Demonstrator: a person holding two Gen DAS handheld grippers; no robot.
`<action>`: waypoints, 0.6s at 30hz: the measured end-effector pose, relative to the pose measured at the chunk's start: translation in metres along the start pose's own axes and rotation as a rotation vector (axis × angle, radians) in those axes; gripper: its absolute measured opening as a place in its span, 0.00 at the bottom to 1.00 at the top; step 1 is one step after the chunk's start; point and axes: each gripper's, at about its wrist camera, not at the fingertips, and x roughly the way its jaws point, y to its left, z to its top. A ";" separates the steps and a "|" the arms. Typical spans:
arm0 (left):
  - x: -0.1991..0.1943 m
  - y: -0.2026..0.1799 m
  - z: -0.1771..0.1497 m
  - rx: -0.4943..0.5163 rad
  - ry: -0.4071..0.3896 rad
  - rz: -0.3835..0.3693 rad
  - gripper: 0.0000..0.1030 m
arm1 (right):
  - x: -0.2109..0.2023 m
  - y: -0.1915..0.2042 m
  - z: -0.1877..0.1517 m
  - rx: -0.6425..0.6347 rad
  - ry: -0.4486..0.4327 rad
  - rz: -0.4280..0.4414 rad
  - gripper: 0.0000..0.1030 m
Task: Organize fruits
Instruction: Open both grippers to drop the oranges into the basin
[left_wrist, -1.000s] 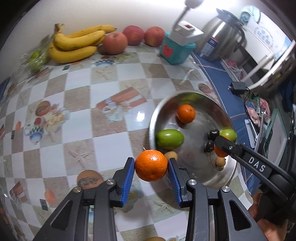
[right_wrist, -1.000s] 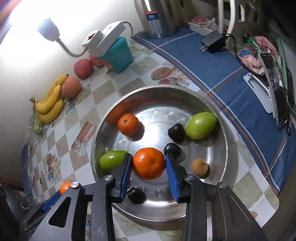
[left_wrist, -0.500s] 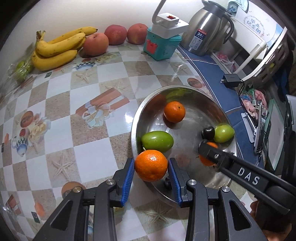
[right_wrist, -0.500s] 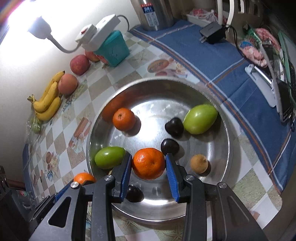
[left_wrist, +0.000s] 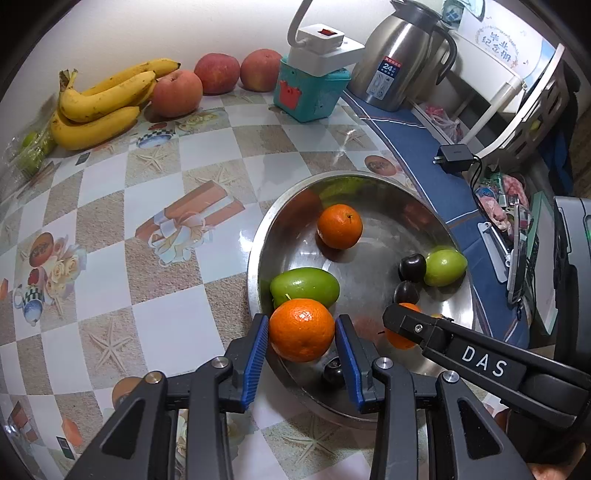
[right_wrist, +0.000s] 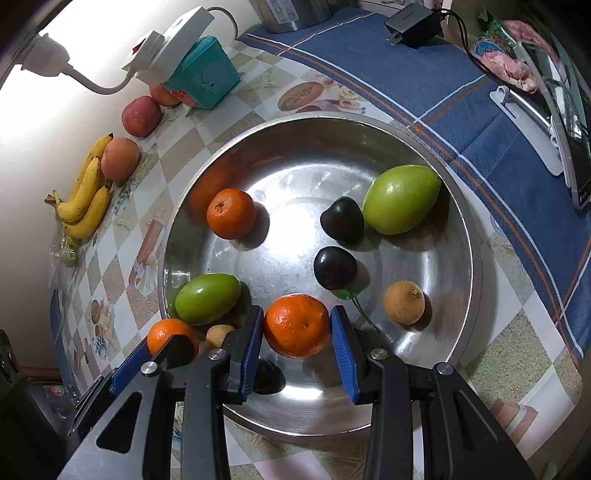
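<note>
A steel bowl (left_wrist: 258, 251) (right_wrist: 476, 258) sits on the checkered tablecloth. Inside lie one orange (right_wrist: 231, 213), two green fruits (right_wrist: 207, 298) (right_wrist: 402, 199), two dark plums (right_wrist: 341, 218) (right_wrist: 334, 267) and a brown fruit (right_wrist: 403, 302). My left gripper (left_wrist: 301, 318) is shut on an orange (left_wrist: 301, 332), just above the bowl's near-left rim. My right gripper (right_wrist: 296, 312) is shut on another orange (right_wrist: 296, 326), low over the bowl's near floor. A dark fruit (right_wrist: 267, 376) lies partly hidden under its left finger.
Bananas (left_wrist: 99, 103) and three apples (left_wrist: 177, 92) line the back wall. Beside them stand a teal box (left_wrist: 310, 92) with a white power strip on top and a steel kettle (left_wrist: 399, 62). A charger (left_wrist: 454, 157) and clutter lie on the blue cloth at right.
Both grippers have sunk toward the bowl, each still holding its orange. The left one has shifted from over the tablecloth to over the bowl's rim.
</note>
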 end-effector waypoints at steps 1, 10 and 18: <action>0.000 0.000 0.000 0.000 -0.001 -0.001 0.40 | 0.000 0.000 0.000 0.002 0.001 0.000 0.38; -0.003 -0.001 0.000 0.015 -0.004 0.013 0.49 | -0.001 -0.002 0.000 0.008 0.003 -0.002 0.38; -0.008 0.001 0.001 0.018 -0.012 0.013 0.51 | -0.001 -0.003 0.000 0.019 0.005 -0.002 0.38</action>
